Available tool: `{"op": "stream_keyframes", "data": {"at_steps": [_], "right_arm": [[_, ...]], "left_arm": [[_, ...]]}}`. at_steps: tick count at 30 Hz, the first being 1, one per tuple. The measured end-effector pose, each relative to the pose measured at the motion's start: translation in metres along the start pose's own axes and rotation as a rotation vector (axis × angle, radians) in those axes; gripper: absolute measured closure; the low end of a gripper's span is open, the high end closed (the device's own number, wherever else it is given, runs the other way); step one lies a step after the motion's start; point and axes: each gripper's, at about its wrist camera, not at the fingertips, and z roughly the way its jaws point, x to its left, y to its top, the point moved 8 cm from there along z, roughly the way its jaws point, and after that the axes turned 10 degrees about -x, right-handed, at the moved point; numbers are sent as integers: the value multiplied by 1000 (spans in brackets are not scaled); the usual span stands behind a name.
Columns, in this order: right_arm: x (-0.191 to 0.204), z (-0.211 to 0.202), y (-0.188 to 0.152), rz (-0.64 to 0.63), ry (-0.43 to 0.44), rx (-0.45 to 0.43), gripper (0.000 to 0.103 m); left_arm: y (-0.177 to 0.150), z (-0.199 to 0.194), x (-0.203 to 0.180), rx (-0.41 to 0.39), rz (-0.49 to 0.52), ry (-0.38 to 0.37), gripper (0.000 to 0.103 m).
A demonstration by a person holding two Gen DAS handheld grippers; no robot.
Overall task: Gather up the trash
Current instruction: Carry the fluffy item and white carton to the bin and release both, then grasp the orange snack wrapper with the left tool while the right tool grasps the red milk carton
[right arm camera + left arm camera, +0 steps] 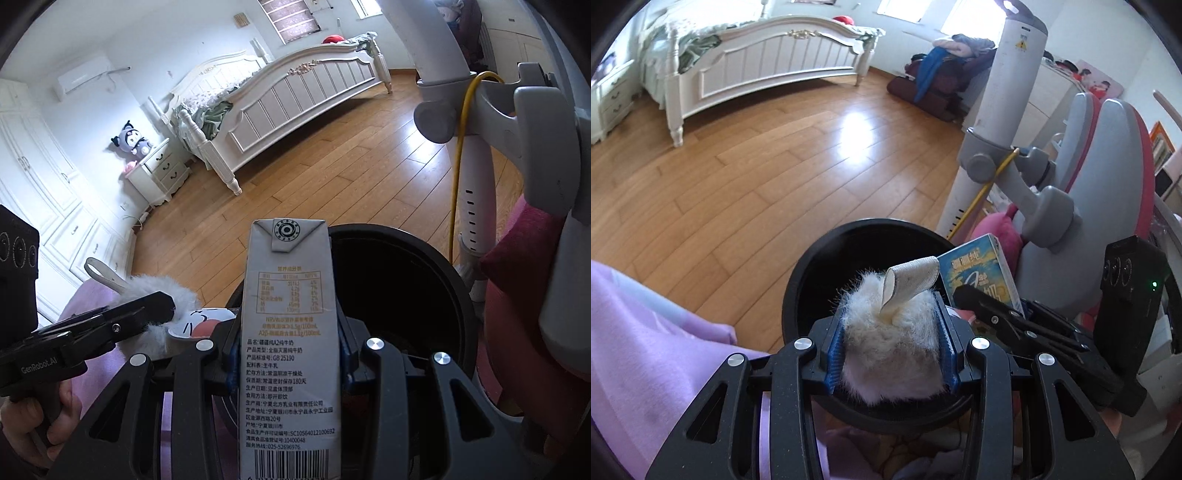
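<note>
My left gripper [891, 350] is shut on a white fluffy plush toy [890, 350] with a beige loop, held over the near rim of a round black trash bin [812, 266]. My right gripper [288, 354] is shut on a grey milk carton [290, 332], held upright at the left rim of the same bin [424, 258]. The bin's inside looks dark. In the left wrist view the carton [979, 269] and the right gripper [1015, 317] show just right of the bin. In the right wrist view the plush toy [162, 295] and the left gripper [140, 310] show at the left.
The bin stands on a wooden floor [757, 166]. A grey and pink chair [1108, 166] with a white column [997, 110] stands close on the right. A purple cloth [646, 350] lies at the near left. A white bed [768, 62] stands at the far side.
</note>
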Motion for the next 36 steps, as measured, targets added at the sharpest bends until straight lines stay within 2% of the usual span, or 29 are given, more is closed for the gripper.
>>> {"op": "stream_keyframes", "data": {"at_steps": [6, 9, 13, 14, 16, 18, 23, 28, 32, 36], "right_arm": [[-10, 2, 1, 8, -10, 5, 64], [-13, 4, 1, 14, -13, 19, 63], [-14, 7, -4, 27, -35, 54, 58], [-15, 7, -3, 31, -40, 54, 49], [-13, 3, -2, 37, -38, 39, 38], [-8, -1, -1, 25, -40, 33, 36], [13, -9, 0, 9, -11, 26, 33], [56, -14, 0, -42, 51, 31, 33], [104, -18, -3, -115, 112, 46, 33], [158, -19, -12, -187, 182, 73, 33]], "left_arm": [[-1, 11, -5, 16, 0, 2, 61], [-1, 14, -5, 24, 6, 6, 57], [3, 12, -8, 4, 45, 18, 35], [4, 9, -9, -5, 55, 25, 29], [6, 3, -11, -16, 67, 28, 24], [8, -7, -12, -28, 78, 27, 21], [13, -52, -7, -83, 77, 30, 21], [14, -120, 20, -158, 36, 64, 21], [7, -185, 63, -222, -40, 115, 21], [-15, -252, 128, -260, -99, 237, 21]]}}
